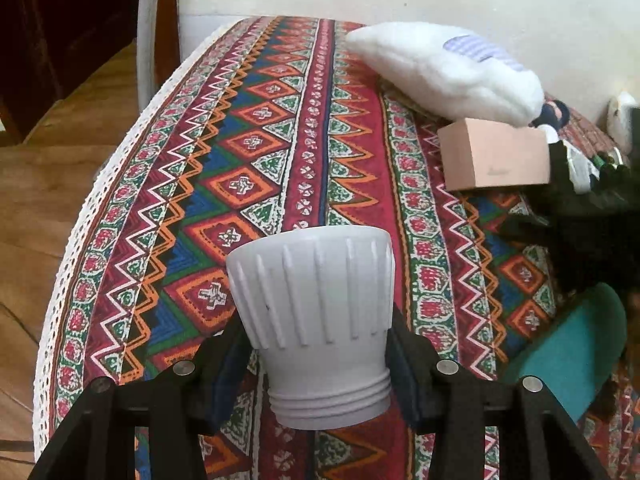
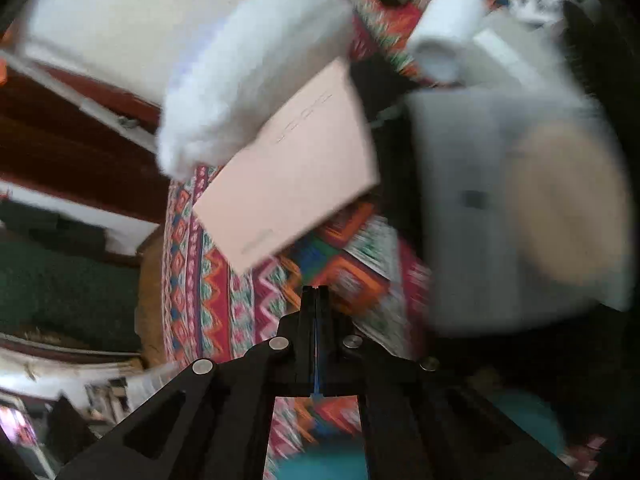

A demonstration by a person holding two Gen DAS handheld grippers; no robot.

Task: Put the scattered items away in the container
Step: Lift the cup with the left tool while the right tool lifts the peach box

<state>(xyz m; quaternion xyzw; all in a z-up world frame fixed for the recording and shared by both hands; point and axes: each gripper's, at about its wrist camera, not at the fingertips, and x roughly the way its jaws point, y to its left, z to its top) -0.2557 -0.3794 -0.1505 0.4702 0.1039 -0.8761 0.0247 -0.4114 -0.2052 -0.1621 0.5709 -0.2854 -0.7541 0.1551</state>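
While left gripper [image 1: 316, 344] jaws clamp the ribbed white bulb base [image 1: 316, 320], right gripper [image 2: 316, 300] jaws pressed together, empty

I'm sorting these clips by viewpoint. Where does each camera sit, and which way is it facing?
Left wrist: behind the left tongs, looking along the patterned tablecloth toward the wall; tongs grip a white ribbed plastic bulb base.
Right wrist: behind the shut, empty right tongs, tilted and blurred, looking down at the table.
Both show the pink cardboard box and the white fluffy pillow.
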